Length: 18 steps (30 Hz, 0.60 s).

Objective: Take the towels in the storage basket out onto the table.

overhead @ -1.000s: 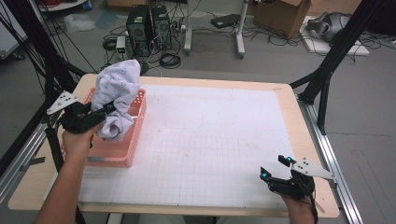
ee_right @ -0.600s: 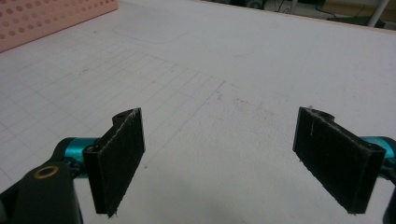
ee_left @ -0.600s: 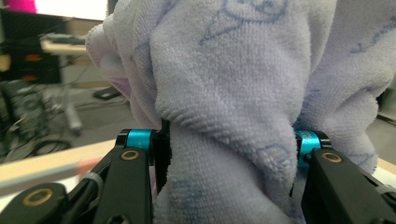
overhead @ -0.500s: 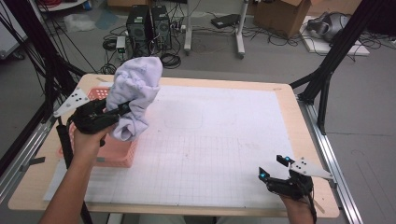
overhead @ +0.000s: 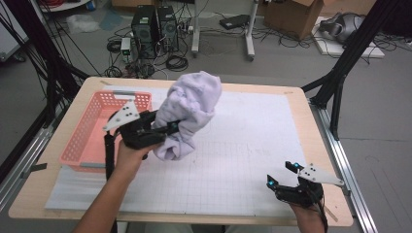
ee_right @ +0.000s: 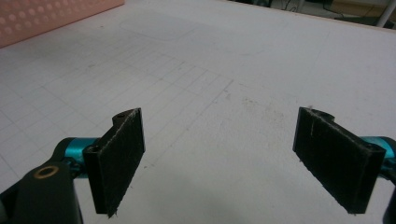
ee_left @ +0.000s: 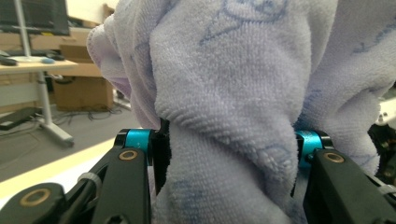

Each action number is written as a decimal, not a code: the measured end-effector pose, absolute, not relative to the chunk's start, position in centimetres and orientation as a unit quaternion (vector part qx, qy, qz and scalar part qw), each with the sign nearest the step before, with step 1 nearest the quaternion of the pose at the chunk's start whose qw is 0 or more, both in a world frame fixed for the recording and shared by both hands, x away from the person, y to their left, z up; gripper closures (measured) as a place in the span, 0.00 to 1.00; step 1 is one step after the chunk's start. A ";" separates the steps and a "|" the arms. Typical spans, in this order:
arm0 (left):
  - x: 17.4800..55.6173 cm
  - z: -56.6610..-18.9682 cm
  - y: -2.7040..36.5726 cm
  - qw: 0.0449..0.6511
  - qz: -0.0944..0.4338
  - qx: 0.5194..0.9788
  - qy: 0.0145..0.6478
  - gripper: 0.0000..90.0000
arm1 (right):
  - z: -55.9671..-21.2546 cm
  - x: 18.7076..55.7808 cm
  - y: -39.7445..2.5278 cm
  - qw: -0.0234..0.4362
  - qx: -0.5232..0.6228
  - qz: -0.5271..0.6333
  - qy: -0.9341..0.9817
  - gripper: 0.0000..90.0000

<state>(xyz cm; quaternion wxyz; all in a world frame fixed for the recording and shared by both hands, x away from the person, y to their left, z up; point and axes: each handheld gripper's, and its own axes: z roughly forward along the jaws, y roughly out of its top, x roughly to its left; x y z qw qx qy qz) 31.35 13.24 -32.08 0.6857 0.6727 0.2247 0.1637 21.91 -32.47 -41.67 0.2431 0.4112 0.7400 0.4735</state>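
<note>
Lavender towel (overhead: 190, 112) is up in the air, bunched into a tall lump, hanging over the white grid mat (overhead: 252, 145) just right of the pink basket (overhead: 92, 133), clear of the basket's inside. Its lower end droops toward the mat; can't tell if it touches. Left gripper (overhead: 167, 128) has it clamped at mid-height, w/ the person's left hand (overhead: 128, 155) wrapped round the gripper body, forearm coming in from the bottom edge. In the left gripper view the towel (ee_left: 233, 102) is squeezed btwn both black jaws, terry pile bulging above and below the pinch, faint blue print on the fabric. Pink basket sits at the table's left side, on the mat's left edge, long side running away from the person. Over on the right, near the front corner of the wooden table (overhead: 320, 131), right gripper (overhead: 282, 174) sits low by the mat, jaws spread wide, nothing btwn them. Right gripper view confirms: two black pads (ee_right: 119, 158) well apart, bare grid mat (ee_right: 210, 84) under them, basket corner (ee_right: 51, 16) at top left.
</note>
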 end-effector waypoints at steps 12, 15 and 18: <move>32.8 -36.7 5.3 0.630 0.121 0.732 0.230 0.58 | -41.8 22.2 -32.4 0.241 0.412 0.471 0.742 0.17; 33.4 -38.3 3.6 0.610 0.112 0.745 0.245 0.58 | -41.9 22.3 -32.6 0.241 0.414 0.469 0.742 0.17; 34.0 -39.7 2.0 0.589 0.106 0.755 0.268 0.56 | -42.0 22.3 -32.8 0.242 0.415 0.468 0.741 0.17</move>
